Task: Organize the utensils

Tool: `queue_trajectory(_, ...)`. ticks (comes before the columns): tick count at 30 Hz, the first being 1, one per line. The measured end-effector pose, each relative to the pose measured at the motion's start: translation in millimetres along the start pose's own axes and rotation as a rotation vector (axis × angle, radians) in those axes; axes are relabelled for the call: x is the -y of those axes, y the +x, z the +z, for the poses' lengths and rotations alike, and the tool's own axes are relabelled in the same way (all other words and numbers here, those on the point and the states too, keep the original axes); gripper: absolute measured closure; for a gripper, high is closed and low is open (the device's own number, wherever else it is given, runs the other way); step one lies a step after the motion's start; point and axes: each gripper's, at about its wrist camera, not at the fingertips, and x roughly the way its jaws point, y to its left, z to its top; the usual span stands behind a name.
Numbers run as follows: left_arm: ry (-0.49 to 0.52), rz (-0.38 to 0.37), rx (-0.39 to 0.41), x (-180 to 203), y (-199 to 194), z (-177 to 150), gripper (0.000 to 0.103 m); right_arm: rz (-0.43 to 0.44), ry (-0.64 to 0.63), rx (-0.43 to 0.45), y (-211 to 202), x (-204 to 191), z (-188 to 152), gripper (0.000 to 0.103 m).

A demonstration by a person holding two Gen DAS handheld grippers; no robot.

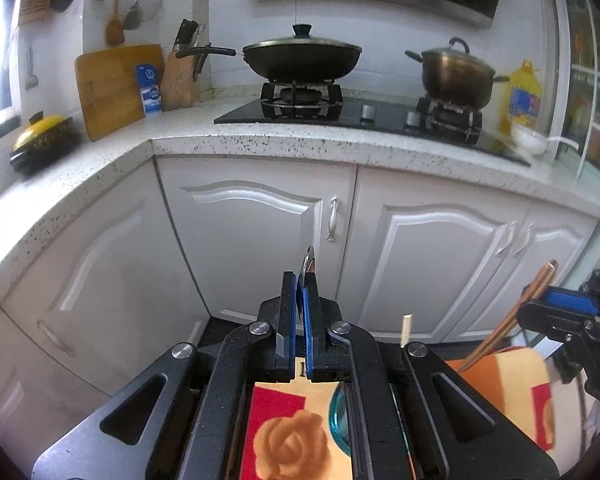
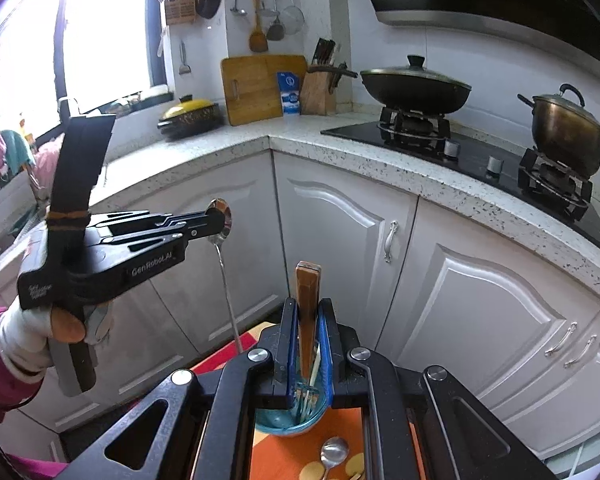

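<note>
My left gripper [image 1: 300,280] is shut on a metal spoon [image 1: 309,261], gripping its bowl; in the right wrist view the left gripper [image 2: 216,220] holds the spoon [image 2: 225,264] with its handle hanging down. My right gripper [image 2: 308,308] is shut on a pair of brown wooden chopsticks [image 2: 307,300], held upright over a teal glass cup [image 2: 288,420] that holds forks [image 2: 306,398]. The right gripper [image 1: 540,300] and chopsticks [image 1: 536,288] also show at the right edge of the left wrist view.
A second spoon [image 2: 332,454] lies on the orange and red patterned tablecloth [image 2: 284,456]. Ahead are white cabinets [image 1: 260,220], a speckled countertop [image 1: 300,144], a stove with a wok [image 1: 300,56] and a pot [image 1: 456,74], a cutting board [image 1: 112,88] and a knife block [image 1: 180,76].
</note>
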Motion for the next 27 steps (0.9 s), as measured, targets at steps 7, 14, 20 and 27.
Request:
queue_trajectory(7,0.021,0.009,-0.058,9,28,-16,0.102,0.033,0.052,-0.072,37,16,-18,0.094)
queue_trajectory(14,0.026,-0.003,-0.113,19,46,-32,0.102,0.073,0.120,-0.138,66,32,-38,0.094)
queue_trajectory(20,-0.006,-0.029,-0.131,16,46,-30,0.102,0.098,0.211,-0.135,67,50,-43,0.088)
queue_trajectory(27,-0.054,-0.063,-0.164,13,44,-32,0.080,0.094,0.241,-0.136,60,53,-52,0.073)
